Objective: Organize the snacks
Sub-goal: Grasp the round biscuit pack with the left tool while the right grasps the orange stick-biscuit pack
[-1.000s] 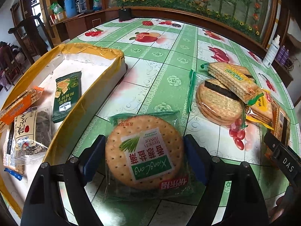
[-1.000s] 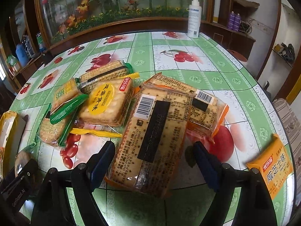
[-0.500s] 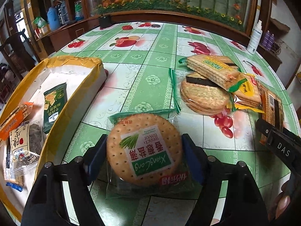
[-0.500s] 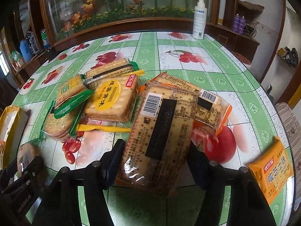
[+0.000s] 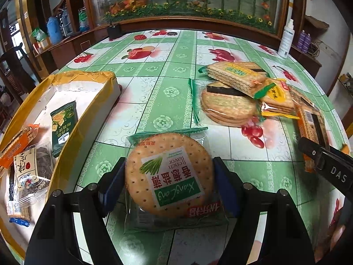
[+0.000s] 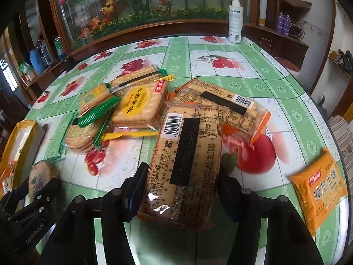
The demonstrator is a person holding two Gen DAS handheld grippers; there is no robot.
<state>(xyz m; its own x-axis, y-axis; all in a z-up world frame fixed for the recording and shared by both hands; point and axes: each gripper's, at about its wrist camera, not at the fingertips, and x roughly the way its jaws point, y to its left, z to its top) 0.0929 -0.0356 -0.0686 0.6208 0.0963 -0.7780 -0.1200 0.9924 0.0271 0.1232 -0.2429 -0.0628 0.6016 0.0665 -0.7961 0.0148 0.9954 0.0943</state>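
My left gripper (image 5: 168, 182) has its two blue pads pressed against the sides of one round cracker packet (image 5: 168, 174), the one with a green label; its jaws have just been closing and the packet sits squarely between them on the tablecloth (image 5: 154, 84). My right gripper (image 6: 181, 187) is clamped on one long cracker pack (image 6: 186, 163), barcode side up; those jaws have just been closing too, and the pack's near end lies between the pads while its far end leans on a second barcode pack (image 6: 222, 103) behind it.

Out from the left claw, I count four packets in the yellow-rimmed tray (image 5: 88, 119) to the left: one dark green (image 5: 62, 123), one orange (image 5: 16, 145), one clear with dark contents (image 5: 30, 172), and one mostly cut off at the frame's lower edge, blue corner showing. I can't read what that last one is.

Out from the right claw, the loose heap (image 6: 123, 106) holds one yellow-label square stack, one wafer pack with a dark stripe, one small yellow-and-green packet and one round-cracker bag underneath; the overlaps hide their edges. One orange packet (image 6: 320, 185) lies well apart at the right. One white spray bottle (image 6: 235, 19) stands at the table's far edge.
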